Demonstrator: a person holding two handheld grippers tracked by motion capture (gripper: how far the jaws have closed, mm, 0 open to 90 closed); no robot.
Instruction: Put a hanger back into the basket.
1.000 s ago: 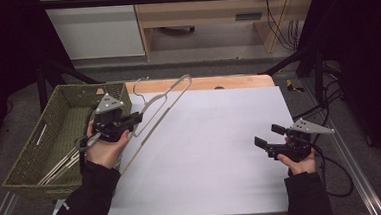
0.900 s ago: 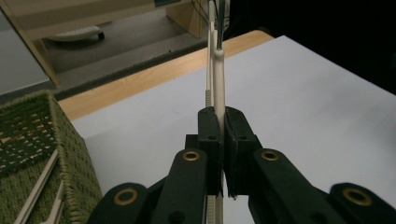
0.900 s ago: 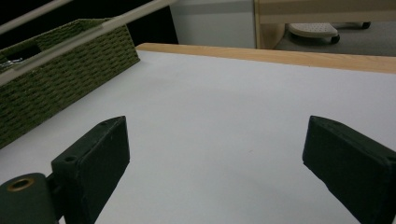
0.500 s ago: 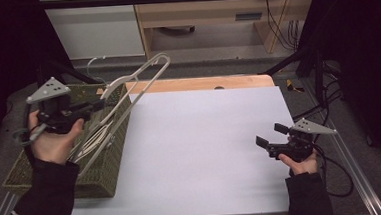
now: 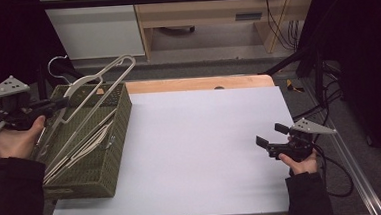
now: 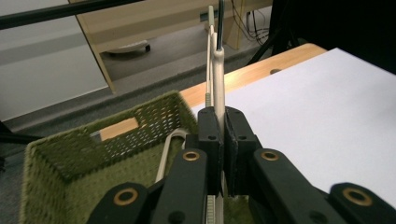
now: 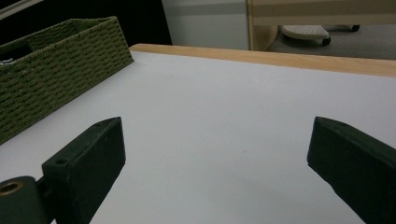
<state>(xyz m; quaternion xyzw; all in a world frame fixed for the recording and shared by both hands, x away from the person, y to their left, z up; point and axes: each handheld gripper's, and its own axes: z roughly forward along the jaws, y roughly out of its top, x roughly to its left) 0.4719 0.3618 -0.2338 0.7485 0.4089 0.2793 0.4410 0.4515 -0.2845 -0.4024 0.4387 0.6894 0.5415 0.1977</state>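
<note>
Hanger: a pale clothes hanger hangs tilted above the green woven basket, its hook pointing to the far left, its lower bar reaching down toward the basket's inside.
Change: a second ago it lay across the bench beside the basket; now it has swung left and risen over the basket.
Left tongs: the left tongs stay clamped on the hanger's thin bar; in the left gripper view the pads press it from both sides.
Basket contents: more pale hangers lie inside already.
Right tongs: the right tongs rest over the bench's right near part, jaws wide apart, nothing between them.
Meaning: the hanger looks on its way into the basket; lowering and letting go seem next.
</note>
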